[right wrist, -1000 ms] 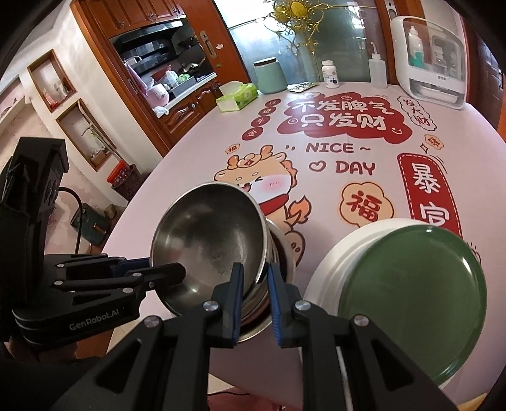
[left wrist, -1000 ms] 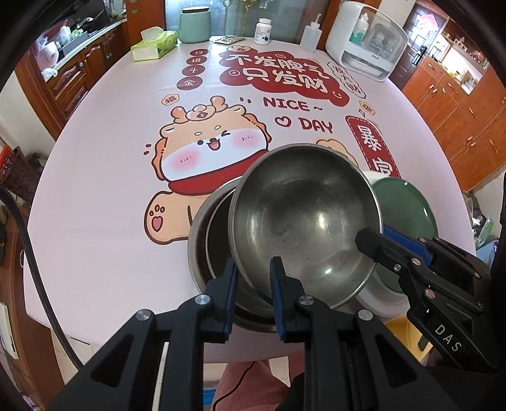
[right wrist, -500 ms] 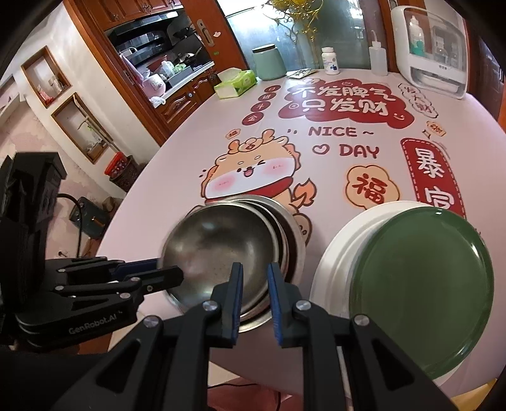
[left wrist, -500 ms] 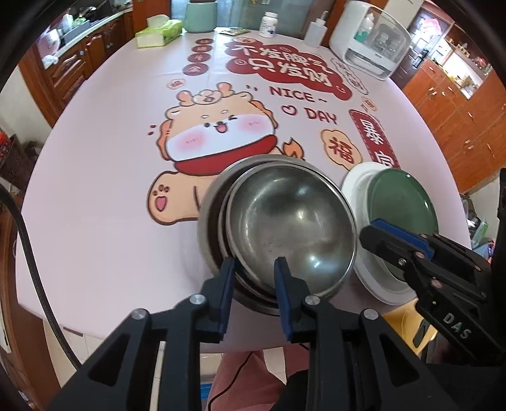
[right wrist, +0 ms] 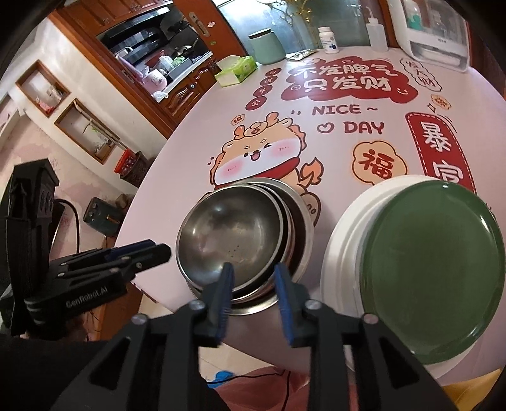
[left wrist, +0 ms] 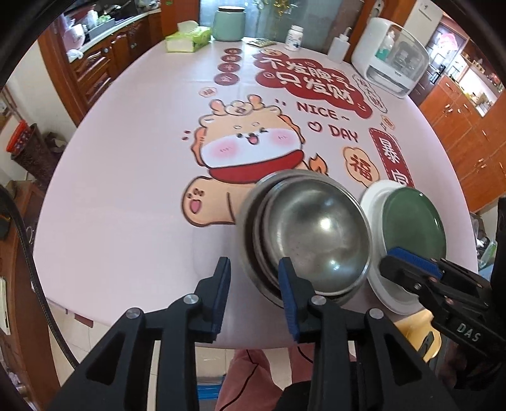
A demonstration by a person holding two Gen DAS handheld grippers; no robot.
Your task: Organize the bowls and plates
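Top bowl (left wrist: 319, 234): you have it nested in the steel bowl stack (right wrist: 246, 240) near your edge of the table, sitting a little off-centre so the rims of the bowls under it show on one side.
Bowl stack: it rests on the pink tablecloth (left wrist: 126, 196), over the foot of the printed cartoon dragon.
Green plate (right wrist: 433, 268): it lies on top of the white plate (right wrist: 344, 227), just beside the bowls on their right; the white rim shows mostly on the side toward the bowls.
Left gripper (left wrist: 254, 278): your jaws are opening. In the left wrist view, one blue pad stands over the near-left rim of the stack and the other over bare cloth; nothing is clamped between them.
Right gripper (right wrist: 253, 278): your jaws are opening here too. They straddle the near rim of the stack, but the pads stand apart from the metal, so the bowl is loose.
Far edge of table: a green tissue box (left wrist: 188, 39), a mint canister (left wrist: 229, 19), a white pill bottle (left wrist: 294, 38), a squeeze bottle (left wrist: 340, 47) and a white countertop appliance (left wrist: 390, 69) stand well away from your work.
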